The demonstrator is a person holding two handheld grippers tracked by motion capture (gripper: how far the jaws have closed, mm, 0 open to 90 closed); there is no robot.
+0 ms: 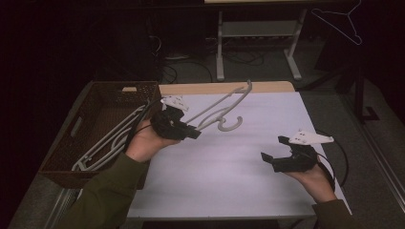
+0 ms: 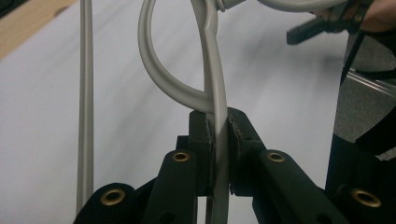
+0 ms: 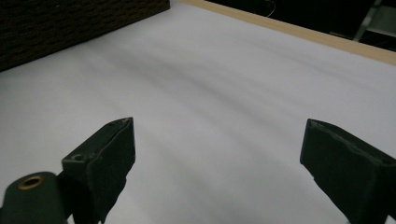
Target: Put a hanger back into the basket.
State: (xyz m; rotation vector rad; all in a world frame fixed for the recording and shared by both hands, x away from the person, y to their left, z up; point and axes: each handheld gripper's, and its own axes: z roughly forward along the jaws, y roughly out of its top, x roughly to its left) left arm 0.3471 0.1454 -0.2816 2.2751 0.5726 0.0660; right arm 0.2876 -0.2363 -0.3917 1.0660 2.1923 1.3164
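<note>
Left gripper point(image 2: 218, 128) fingers point(image 2: 201, 135) clamped on the grey hanger point(image 2: 212, 70); right gripper point(image 3: 217, 154) fingers point(image 3: 109, 149) wide apart, empty.

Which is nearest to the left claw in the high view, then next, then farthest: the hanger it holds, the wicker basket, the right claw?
1. Hanger: clamped in the left claw, slanting up and away from it over the table.
2. Wicker basket: just to its left, at the table's left edge, more hangers inside.
3. Right claw: farthest, across the white tabletop, open and holding nothing.
</note>
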